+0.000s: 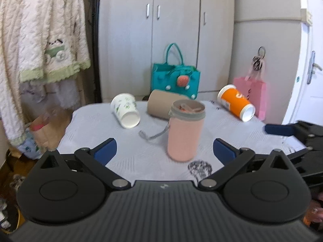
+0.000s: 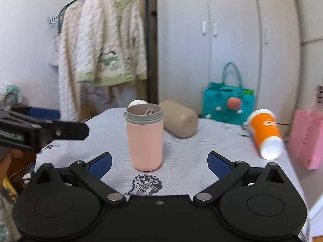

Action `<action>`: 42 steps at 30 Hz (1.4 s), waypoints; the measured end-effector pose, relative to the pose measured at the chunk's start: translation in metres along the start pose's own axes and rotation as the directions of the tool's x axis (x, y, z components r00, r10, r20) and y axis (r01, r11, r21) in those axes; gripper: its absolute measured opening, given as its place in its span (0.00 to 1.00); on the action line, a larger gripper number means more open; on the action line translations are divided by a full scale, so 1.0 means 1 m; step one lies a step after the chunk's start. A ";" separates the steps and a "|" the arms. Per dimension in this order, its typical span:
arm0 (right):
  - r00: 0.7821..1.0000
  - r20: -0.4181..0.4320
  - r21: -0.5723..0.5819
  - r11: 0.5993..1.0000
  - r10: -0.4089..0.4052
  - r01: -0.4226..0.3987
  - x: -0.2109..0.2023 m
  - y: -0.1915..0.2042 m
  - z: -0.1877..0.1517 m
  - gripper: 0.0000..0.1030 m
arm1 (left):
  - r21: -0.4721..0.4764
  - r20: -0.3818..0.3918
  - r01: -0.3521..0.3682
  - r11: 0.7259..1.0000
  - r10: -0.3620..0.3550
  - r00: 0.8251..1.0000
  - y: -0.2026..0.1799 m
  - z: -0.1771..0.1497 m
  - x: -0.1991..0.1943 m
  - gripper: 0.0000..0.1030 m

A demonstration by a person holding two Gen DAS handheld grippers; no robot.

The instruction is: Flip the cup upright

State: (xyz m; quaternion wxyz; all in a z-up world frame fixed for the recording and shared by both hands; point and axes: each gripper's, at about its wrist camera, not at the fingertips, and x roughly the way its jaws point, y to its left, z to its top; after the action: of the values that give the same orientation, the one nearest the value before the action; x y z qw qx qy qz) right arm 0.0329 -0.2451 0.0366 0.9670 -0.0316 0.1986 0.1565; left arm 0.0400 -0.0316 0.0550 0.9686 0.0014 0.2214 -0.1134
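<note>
A pink cup (image 1: 184, 131) with a grey rim and strap stands upright on the table; it also shows in the right wrist view (image 2: 145, 139). My left gripper (image 1: 164, 149) is open and empty, just in front of it. My right gripper (image 2: 159, 162) is open and empty, close before the cup. A beige cup (image 1: 162, 105) (image 2: 180, 121), a white paper cup with green print (image 1: 126, 110) and an orange cup (image 1: 236, 102) (image 2: 265, 133) lie on their sides behind.
The table has a white patterned cloth (image 1: 121, 147) (image 2: 191, 161). A teal bag (image 1: 175, 78) and a pink bag (image 1: 252, 92) stand behind the table by white cupboards. Fleece clothes (image 1: 40, 40) hang at the left.
</note>
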 end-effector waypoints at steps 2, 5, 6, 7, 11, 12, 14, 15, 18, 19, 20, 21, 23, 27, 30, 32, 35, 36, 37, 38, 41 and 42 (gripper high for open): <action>0.999 0.008 0.013 0.999 -0.048 0.048 -0.011 0.005 -0.001 1.00 | -0.005 -0.017 -0.013 1.000 0.013 1.000 0.000 -0.002 -0.004 1.00; 0.994 0.011 0.037 0.994 -0.106 0.105 -0.023 0.011 -0.001 1.00 | -0.025 -0.026 -0.035 0.999 0.035 0.999 0.000 -0.007 -0.012 1.00; 0.993 0.012 0.049 0.992 -0.118 0.117 -0.026 0.011 -0.001 1.00 | -0.029 -0.031 -0.042 0.999 0.041 0.999 0.000 -0.008 -0.014 1.00; 0.991 0.015 0.061 0.990 -0.130 0.129 -0.031 0.012 -0.002 1.00 | -0.032 -0.036 -0.047 0.998 0.046 0.998 0.000 -0.009 -0.016 1.00; 0.982 -0.005 0.091 0.978 -0.188 0.188 -0.044 0.012 -0.005 1.00 | -0.044 -0.067 -0.074 0.996 0.071 0.995 0.000 -0.011 -0.023 1.00; 0.979 -0.010 0.096 0.975 -0.202 0.202 -0.045 0.013 -0.005 1.00 | -0.042 -0.075 -0.076 0.996 0.073 0.994 0.000 -0.012 -0.024 1.00; 0.976 -0.017 0.104 0.971 -0.215 0.216 -0.049 0.013 -0.006 1.00 | -0.037 -0.087 -0.071 0.997 0.067 0.994 0.000 -0.012 -0.026 1.00; 0.975 -0.019 0.108 0.969 -0.223 0.224 -0.050 0.013 -0.006 1.00 | -0.035 -0.090 -0.070 0.997 0.067 0.994 0.001 -0.012 -0.027 1.00; 0.969 -0.038 0.101 0.963 -0.246 0.249 -0.054 0.016 -0.006 1.00 | -0.041 -0.085 -0.089 0.995 0.085 0.993 0.002 -0.013 -0.031 1.00; 0.968 -0.040 0.097 0.963 -0.249 0.252 -0.055 0.017 -0.005 1.00 | -0.044 -0.082 -0.094 0.995 0.090 0.993 0.002 -0.013 -0.032 1.00; 0.968 -0.040 0.096 0.963 -0.250 0.252 -0.057 0.018 -0.005 1.00 | -0.045 -0.079 -0.099 0.994 0.095 0.992 0.001 -0.014 -0.034 1.00; 0.968 -0.037 0.099 0.963 -0.249 0.252 -0.059 0.019 -0.005 1.00 | -0.042 -0.075 -0.103 0.994 0.100 0.992 0.001 -0.014 -0.035 1.00; 0.968 -0.031 0.094 0.964 -0.248 0.250 -0.061 0.023 -0.005 1.00 | -0.039 -0.073 -0.105 0.994 0.102 0.992 0.001 -0.014 -0.036 1.00; 0.965 -0.031 0.093 0.960 -0.261 0.263 -0.064 0.029 -0.006 1.00 | -0.052 -0.080 -0.102 0.993 0.098 0.992 0.000 -0.015 -0.037 1.00; 0.960 -0.032 0.106 0.955 -0.277 0.279 -0.064 0.029 -0.008 1.00 | -0.049 -0.075 -0.119 0.992 0.116 0.990 0.000 -0.017 -0.038 1.00; 0.955 -0.041 0.098 0.950 -0.293 0.296 -0.062 0.029 -0.009 1.00 | -0.046 -0.077 -0.122 0.992 0.118 0.990 0.000 -0.019 -0.038 1.00; 0.948 -0.052 0.080 0.945 -0.314 0.317 -0.058 0.029 -0.010 1.00 | -0.053 -0.090 -0.116 0.992 0.111 0.990 0.000 -0.020 -0.038 1.00; 0.946 -0.054 0.078 0.944 -0.318 0.322 -0.057 0.030 -0.010 1.00 | -0.057 -0.091 -0.114 0.992 0.108 0.990 0.001 -0.020 -0.038 1.00; 0.945 -0.055 0.078 0.943 -0.321 0.325 -0.057 0.030 -0.011 1.00 | -0.059 -0.092 -0.113 0.992 0.107 0.990 0.002 -0.021 -0.037 1.00; 0.945 -0.055 0.080 0.942 -0.323 0.326 -0.057 0.030 -0.011 1.00 | -0.061 -0.095 -0.112 0.992 0.106 0.990 0.002 -0.021 -0.037 1.00; 0.941 -0.057 0.080 0.938 -0.333 0.337 -0.056 0.030 -0.012 1.00 | -0.056 -0.105 -0.117 0.992 0.110 0.988 0.003 -0.022 -0.036 1.00; 0.938 -0.059 0.079 0.935 -0.341 0.345 -0.056 0.031 -0.012 1.00 | -0.050 -0.107 -0.124 0.991 0.118 0.987 0.003 -0.023 -0.036 1.00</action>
State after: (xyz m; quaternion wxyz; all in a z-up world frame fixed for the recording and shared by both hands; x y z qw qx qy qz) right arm -0.0299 -0.2338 0.0473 0.9752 -0.0265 0.2184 -0.0244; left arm -0.0003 -0.0193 0.0499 0.9605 -0.0064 0.2742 -0.0478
